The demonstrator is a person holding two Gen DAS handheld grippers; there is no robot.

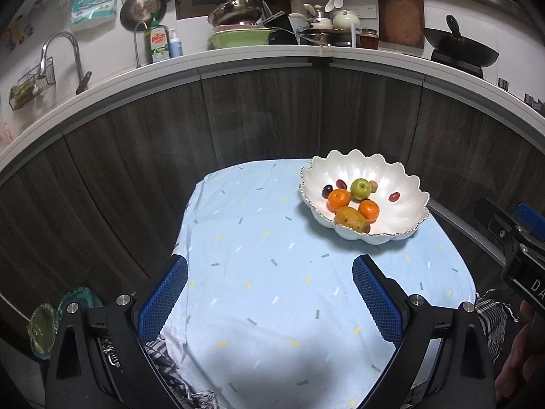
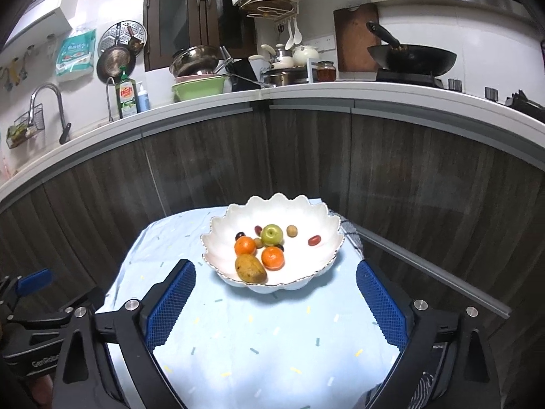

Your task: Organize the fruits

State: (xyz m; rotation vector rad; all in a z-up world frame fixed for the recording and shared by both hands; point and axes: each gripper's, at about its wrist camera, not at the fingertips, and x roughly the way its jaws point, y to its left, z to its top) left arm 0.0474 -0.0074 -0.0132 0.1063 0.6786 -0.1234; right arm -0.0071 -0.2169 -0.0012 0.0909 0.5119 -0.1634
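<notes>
A white scalloped bowl (image 1: 402, 177) (image 2: 306, 211) stands on the light blue cloth (image 1: 272, 238) (image 2: 255, 341) over a small table. In it lie a green apple (image 1: 361, 188) (image 2: 271, 234), two oranges (image 1: 338, 199) (image 2: 245, 246), a brownish mango (image 1: 351, 219) (image 2: 250, 268) and several small dark and red fruits (image 1: 394, 197) (image 2: 314, 240). My left gripper (image 1: 270, 266) stands open over bare cloth, left of and nearer than the bowl. My right gripper (image 2: 276, 272) is open too, its blue pads on either side of the bowl's near rim, apart from it. Nothing is held.
Dark wooden cabinet fronts (image 1: 259, 112) rise right behind the table under a white counter (image 2: 374, 92) crowded with pans, bowls, bottles and a wok (image 2: 412, 58). A sink tap (image 1: 58, 54) is at far left. Checked fabric (image 1: 490, 313) shows beneath the cloth's edge.
</notes>
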